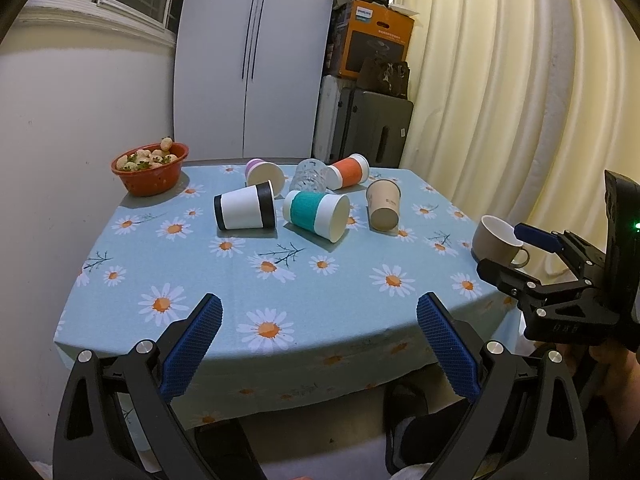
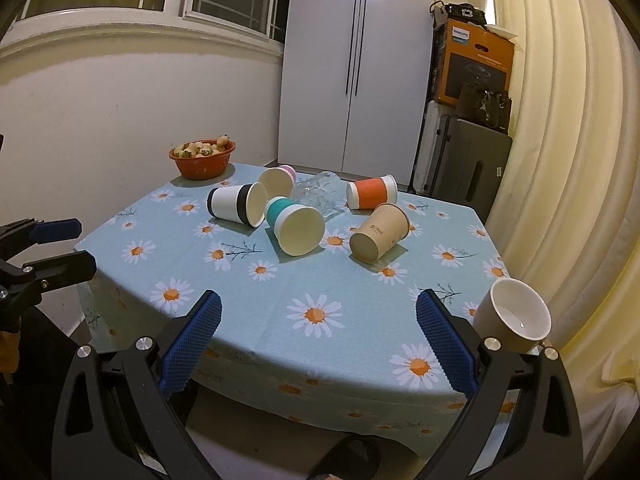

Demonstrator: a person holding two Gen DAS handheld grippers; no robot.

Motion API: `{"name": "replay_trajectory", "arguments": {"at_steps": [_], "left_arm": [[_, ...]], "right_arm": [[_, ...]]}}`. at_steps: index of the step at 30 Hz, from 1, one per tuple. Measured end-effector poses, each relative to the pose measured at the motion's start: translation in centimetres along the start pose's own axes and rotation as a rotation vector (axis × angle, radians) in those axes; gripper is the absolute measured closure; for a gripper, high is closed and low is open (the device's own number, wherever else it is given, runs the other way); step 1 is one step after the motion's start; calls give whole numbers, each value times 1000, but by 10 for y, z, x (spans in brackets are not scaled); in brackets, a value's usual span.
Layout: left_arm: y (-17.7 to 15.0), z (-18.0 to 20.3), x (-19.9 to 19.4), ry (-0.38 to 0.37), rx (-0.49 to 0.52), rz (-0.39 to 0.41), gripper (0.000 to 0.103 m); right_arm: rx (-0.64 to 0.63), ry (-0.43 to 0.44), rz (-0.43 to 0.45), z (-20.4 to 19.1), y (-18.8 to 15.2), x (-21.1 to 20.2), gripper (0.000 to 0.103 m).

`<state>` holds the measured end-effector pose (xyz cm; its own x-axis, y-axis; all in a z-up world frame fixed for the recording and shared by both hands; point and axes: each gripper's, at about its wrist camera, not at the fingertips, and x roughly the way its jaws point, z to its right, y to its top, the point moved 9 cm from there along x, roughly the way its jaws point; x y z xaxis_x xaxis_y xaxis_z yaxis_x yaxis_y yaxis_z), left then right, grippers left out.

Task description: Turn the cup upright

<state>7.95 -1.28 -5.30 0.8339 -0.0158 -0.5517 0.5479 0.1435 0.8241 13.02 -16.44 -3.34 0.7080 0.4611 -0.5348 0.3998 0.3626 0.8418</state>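
Observation:
Several paper cups lie on their sides on the daisy tablecloth: a black-and-white cup, a teal cup, a brown cup, an orange cup, a pink cup. A clear glass also lies among them. A beige mug stands upright at the right edge. My left gripper is open and empty at the near table edge. My right gripper is open and empty, beside the mug.
A red bowl of fruit stands at the far left corner. A white cabinet, stacked boxes and a curtain lie behind the table. The other gripper shows at the right of the left wrist view.

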Motion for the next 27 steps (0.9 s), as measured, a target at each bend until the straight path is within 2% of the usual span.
{"name": "replay_trajectory", "arguments": {"at_steps": [9,13,15,20,25,27], "left_arm": [[0,-4,6,-4,-13,-36,7],[12,-5,21,-46,18,-68,7],[21,-6,30,-52,64,-80,7],[52,-15,60,-52,274,-124,8],[71,-35,111,-122,464,-245,8],[77,-42,129,-128,539,-279,8]], "right_arm": [[19,22,-52,1,2,13,6],[1,69,-76,-2,10,26,6],[3,94,-85,0,16,32,6],[53,202,-144,8,37,58,6],[75,304,-224,5,52,90,6],[79,333,-260,3,53,102,6]]}}
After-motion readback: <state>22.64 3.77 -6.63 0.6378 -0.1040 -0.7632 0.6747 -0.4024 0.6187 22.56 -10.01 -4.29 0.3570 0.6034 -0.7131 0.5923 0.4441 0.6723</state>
